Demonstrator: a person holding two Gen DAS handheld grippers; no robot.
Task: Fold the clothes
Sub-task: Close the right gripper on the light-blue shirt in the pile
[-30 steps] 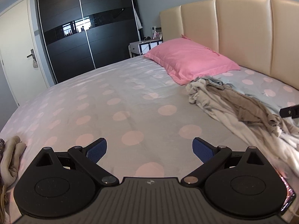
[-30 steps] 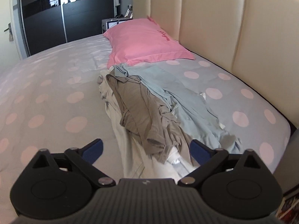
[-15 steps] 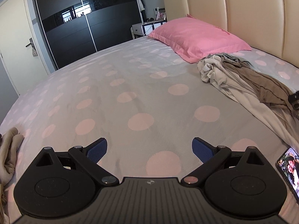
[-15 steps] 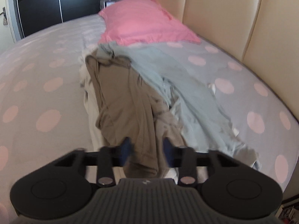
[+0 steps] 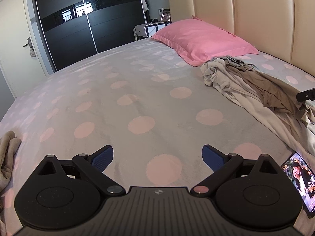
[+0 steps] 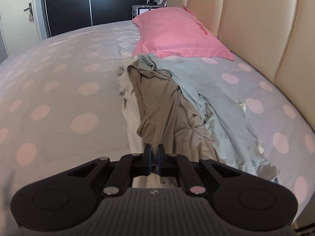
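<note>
While its jaws close on a fold of the brown garment [image 6: 157, 106], the right gripper [image 6: 154, 153] pinches the cloth at six o'clock of the clothes pile [image 6: 177, 102], which lies on the polka-dot bedsheet [image 5: 118, 90] below the pink pillow [image 6: 177, 33]. At three o'clock of the left gripper [image 5: 157, 155], whose jaws stand wide apart over bare sheet, lies a phone [image 5: 301, 181].

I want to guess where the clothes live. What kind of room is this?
A bedroom, most likely. There is a big bed with a spotted sheet, a pink pillow against a padded headboard, and a dark sliding wardrobe by the door.
</note>
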